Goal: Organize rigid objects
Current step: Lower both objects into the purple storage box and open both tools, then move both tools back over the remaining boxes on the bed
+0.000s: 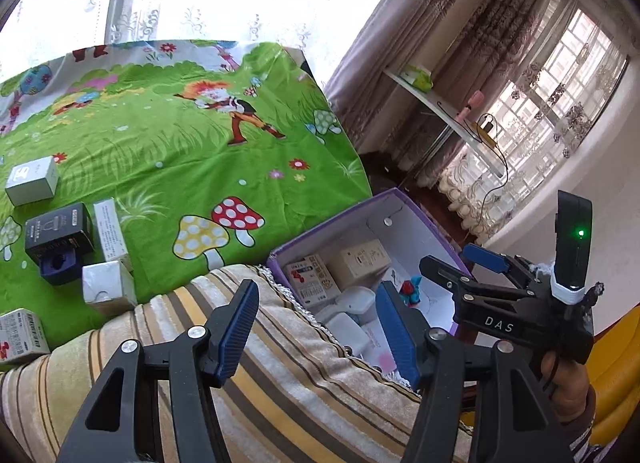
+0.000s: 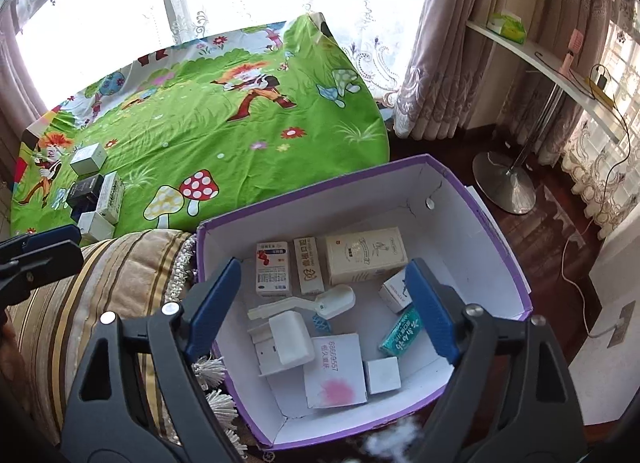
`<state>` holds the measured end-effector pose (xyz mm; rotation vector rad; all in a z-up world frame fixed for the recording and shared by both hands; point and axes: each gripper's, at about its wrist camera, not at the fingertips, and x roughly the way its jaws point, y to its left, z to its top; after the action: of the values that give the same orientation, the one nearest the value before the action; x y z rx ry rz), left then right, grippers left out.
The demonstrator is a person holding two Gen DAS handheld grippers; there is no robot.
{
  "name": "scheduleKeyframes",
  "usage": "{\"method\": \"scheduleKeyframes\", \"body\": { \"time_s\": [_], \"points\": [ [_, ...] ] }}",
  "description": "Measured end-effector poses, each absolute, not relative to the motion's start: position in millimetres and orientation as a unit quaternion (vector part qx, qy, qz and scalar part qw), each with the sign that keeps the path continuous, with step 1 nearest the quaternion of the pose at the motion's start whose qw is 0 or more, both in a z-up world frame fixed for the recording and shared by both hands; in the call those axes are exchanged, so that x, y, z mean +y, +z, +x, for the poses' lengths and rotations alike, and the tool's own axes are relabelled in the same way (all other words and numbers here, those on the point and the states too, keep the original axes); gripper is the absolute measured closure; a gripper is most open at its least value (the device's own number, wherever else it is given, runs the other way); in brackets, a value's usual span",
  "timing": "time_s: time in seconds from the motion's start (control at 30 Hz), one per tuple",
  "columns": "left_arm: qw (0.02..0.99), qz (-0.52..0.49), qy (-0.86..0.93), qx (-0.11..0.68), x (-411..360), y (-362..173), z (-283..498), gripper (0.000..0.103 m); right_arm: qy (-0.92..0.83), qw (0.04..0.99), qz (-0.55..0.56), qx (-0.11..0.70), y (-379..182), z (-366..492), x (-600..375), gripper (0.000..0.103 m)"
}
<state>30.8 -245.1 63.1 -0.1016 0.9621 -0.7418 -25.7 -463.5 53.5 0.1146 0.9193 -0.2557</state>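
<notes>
Bed: a wide surface under a bright green cartoon-print sheet [image 2: 224, 143] with red and yellow mushrooms, set below a lace-curtained window.
Cushion: a plush cushion with tan, brown and yellow stripes [image 1: 304, 391] and a fringed edge lay at the near side of the bed, touching the box's left wall.
Box: an open cardboard storage box, purple outside and white inside [image 2: 472, 199], sat just right of the cushion, above dark wood flooring.
Right gripper: black frame with blue ribbed pads [image 2: 324, 311]; it hung over the box interior, jaws spread wide, nothing between the pads.
Left gripper: same build [image 1: 318, 337]; it hovered over the cushion by the box's left wall, jaws parted and empty.
Sorted items: inside the box lay a large cream carton [image 2: 366, 259], a white flat card with a pink smudge [image 2: 334, 371], a red-and-white medicine carton [image 2: 273, 269], a narrow cream carton [image 2: 308, 271], a white plastic block [image 2: 290, 337], a teal foil packet [image 2: 400, 333] and a small white cube [image 2: 384, 375].
Unsorted items: on the sheet, well apart from the box, sat a black carton [image 1: 60, 233], a white square carton [image 1: 32, 181], a long white carton [image 1: 111, 233], a silver-white cube carton [image 1: 108, 287] and a printed white carton [image 1: 22, 335].
</notes>
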Motion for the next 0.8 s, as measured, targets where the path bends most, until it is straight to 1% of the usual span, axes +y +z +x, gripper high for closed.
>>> {"method": "scheduleKeyframes", "body": {
  "time_s": [0.23, 0.33, 0.57, 0.7, 0.8],
  "points": [
    [0.842, -0.045, -0.321, 0.431, -212.6, 69.7, 26.7, 0.041, -0.079, 0.909, 0.029, 0.407, 72.3, -18.9, -429.9, 0.012],
    [0.847, -0.049, -0.307, 0.432, -194.3, 68.5, 25.3, 0.041, -0.059, 0.918, -0.003, 0.393, 78.3, -17.0, -409.7, 0.012],
    [0.857, -0.083, -0.269, 0.432, -144.7, 61.8, 21.6, 0.041, 0.001, 0.908, 0.015, 0.418, 74.1, -5.6, -384.8, 0.012],
    [0.859, -0.105, -0.244, 0.438, -115.6, 55.6, 22.5, 0.041, 0.021, 0.905, -0.015, 0.425, 72.3, -1.4, -363.7, 0.012],
    [0.856, -0.127, -0.223, 0.448, -95.0, 48.2, 26.8, 0.041, 0.036, 0.9, -0.017, 0.434, 69.7, 4.0, -354.5, 0.012]
  ]
}}
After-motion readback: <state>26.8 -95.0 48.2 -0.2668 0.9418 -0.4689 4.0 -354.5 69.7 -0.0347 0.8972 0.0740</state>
